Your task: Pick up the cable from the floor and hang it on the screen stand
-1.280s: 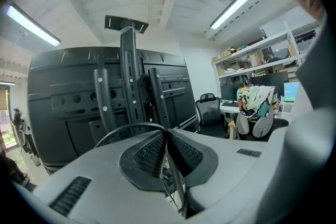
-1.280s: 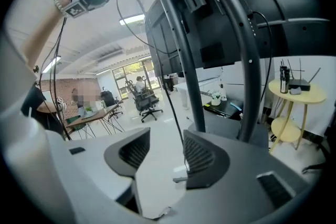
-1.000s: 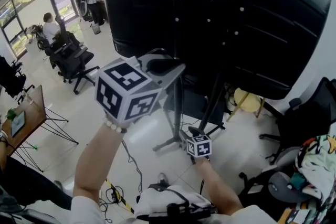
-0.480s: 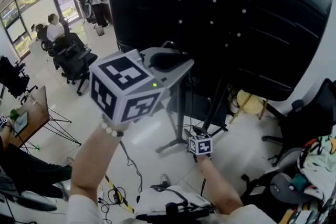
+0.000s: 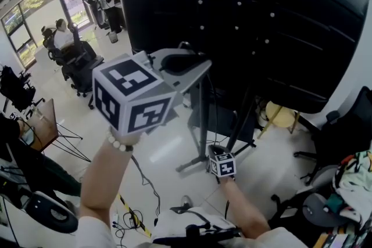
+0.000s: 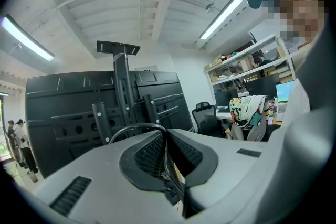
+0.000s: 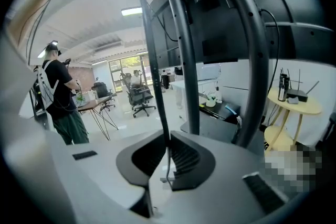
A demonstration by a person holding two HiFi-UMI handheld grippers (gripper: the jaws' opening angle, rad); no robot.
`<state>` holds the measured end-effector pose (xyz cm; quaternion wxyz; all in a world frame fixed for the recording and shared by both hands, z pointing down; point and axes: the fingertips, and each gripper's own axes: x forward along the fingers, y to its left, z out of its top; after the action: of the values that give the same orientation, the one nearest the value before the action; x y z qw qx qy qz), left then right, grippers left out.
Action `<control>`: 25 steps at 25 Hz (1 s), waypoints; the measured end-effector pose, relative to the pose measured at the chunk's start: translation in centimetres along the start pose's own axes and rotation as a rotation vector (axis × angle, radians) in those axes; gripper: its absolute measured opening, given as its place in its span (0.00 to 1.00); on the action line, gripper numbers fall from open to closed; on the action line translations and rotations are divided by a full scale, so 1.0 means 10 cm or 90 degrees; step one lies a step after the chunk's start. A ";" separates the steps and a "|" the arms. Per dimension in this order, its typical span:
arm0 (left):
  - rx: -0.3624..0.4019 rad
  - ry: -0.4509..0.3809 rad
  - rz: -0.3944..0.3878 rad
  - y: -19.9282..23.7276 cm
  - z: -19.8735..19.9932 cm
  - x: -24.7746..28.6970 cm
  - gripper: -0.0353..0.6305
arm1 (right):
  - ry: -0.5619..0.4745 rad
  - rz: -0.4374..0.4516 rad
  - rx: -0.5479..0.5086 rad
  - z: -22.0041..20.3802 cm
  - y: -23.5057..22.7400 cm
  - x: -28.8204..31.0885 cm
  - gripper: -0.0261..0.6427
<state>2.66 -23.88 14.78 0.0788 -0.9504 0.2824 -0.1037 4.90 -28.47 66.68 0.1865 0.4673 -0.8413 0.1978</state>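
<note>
A thin black cable (image 7: 152, 60) runs taut between my two grippers. High in front of the black screen (image 5: 261, 20), my left gripper (image 5: 196, 65) is shut on the cable, and a loop of cable (image 6: 134, 128) arches out of its jaws. The screen stand's post (image 6: 122, 86), with a bracket on top, rises just beyond it. Lower down by the stand's post (image 5: 201, 119), my right gripper (image 5: 214, 150) has just been closing its jaws. In the right gripper view its pads now pinch the cable at the right gripper (image 7: 167, 150). From there the cable climbs toward the left gripper.
The stand's two dark uprights (image 7: 252, 50) are right ahead of the right gripper. A yellow round stool (image 5: 279, 114) stands behind them. Office chairs (image 5: 78, 64), people at the far left, a small desk (image 5: 40, 125), a cloth-draped chair (image 5: 354, 177) and floor cables (image 5: 131, 218) ring the spot.
My left gripper has risen a little with the cable. The right gripper has stayed low by the stand's foot. The view has shifted slightly.
</note>
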 end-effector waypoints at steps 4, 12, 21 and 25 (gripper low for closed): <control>-0.005 0.018 0.037 0.26 -0.20 -0.01 0.08 | -0.004 -0.013 -0.031 0.06 -0.05 -0.18 0.08; -0.063 0.050 -0.009 0.09 -0.88 0.29 0.08 | -0.118 -0.069 -0.093 1.03 -0.36 -1.06 0.07; -0.108 -0.010 -0.067 -0.13 -0.91 0.45 0.08 | -0.275 -0.199 -0.249 2.55 -0.82 -2.27 0.07; -0.093 -0.022 -0.090 -0.19 -0.85 0.47 0.08 | -0.325 -0.190 -0.309 3.16 -0.86 -2.58 0.07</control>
<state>5.42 -25.63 24.13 0.0062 -0.9728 0.2201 -0.0719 20.97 -30.32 28.26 0.1028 0.5608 -0.8059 -0.1594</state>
